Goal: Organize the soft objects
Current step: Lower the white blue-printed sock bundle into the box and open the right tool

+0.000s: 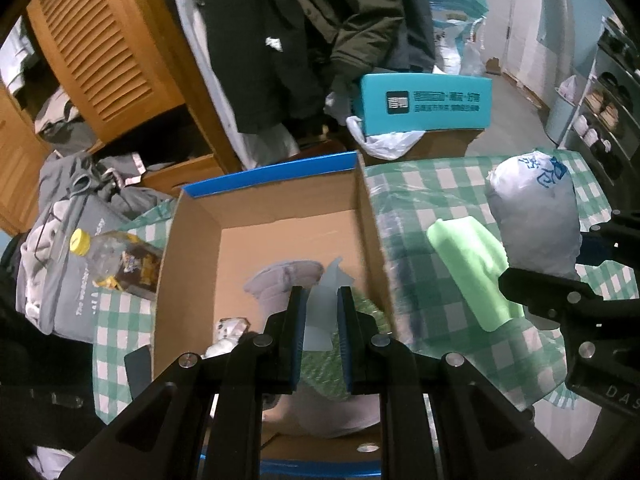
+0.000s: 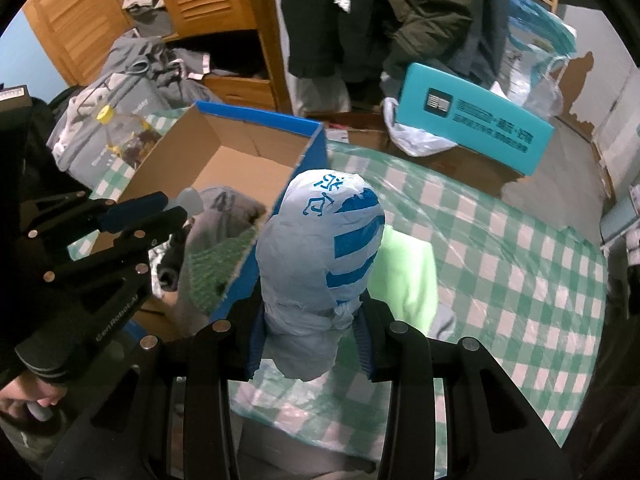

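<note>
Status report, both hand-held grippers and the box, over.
Left hand-held gripper shut on pale plastic piece over cardboard box. Right hand-held gripper shut on wrapped bundle. Nothing blocking.

White bundled bag (image 2: pixel 320 256) with blue stripes and lettering, upright, clamped at its knotted neck. Pale translucent soft piece (image 1: pixel 322 312) held above open cardboard box (image 1: pixel 280 224). Light-green folded cloth (image 1: pixel 468 268) lies flat beside the box.

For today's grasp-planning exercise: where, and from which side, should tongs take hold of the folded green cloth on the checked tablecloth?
Grip the folded green cloth at its thick rolled far edge, coming from above. It lies flat on the tablecloth, so only that raised fold offers bulk.
</note>
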A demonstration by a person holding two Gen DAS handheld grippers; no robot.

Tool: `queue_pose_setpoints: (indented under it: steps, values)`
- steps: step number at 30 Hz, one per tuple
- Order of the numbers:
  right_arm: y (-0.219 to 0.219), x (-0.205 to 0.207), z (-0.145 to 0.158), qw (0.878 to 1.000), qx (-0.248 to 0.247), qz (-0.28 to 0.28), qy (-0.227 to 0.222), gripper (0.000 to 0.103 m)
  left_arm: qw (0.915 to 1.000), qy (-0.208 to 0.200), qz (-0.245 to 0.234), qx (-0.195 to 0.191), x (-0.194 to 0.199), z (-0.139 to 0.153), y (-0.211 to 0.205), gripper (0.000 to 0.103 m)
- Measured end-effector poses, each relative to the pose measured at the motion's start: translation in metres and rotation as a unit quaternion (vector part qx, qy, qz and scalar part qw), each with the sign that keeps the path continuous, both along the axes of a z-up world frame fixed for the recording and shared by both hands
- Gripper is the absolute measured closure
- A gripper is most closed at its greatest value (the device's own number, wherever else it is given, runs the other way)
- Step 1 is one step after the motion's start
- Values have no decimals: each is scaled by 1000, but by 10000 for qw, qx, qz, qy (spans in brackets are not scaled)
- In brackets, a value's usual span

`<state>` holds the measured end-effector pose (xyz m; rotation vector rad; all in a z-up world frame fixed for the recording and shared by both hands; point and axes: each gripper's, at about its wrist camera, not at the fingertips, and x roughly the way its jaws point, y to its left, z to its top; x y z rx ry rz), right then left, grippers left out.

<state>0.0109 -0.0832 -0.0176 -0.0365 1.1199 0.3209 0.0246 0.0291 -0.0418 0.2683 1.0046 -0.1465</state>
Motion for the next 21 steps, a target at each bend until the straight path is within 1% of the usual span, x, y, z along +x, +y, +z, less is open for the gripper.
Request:
queue_pose_setpoints:
  steps: [12,21]
  values:
    - [52,17,-3,9992,-38,393,47,66,9988,132,457,-103,5,-12,54,88]
    - [78,30,-15,9983,46,527,240,66,9972,250,690,-147,10,-20,81,88]
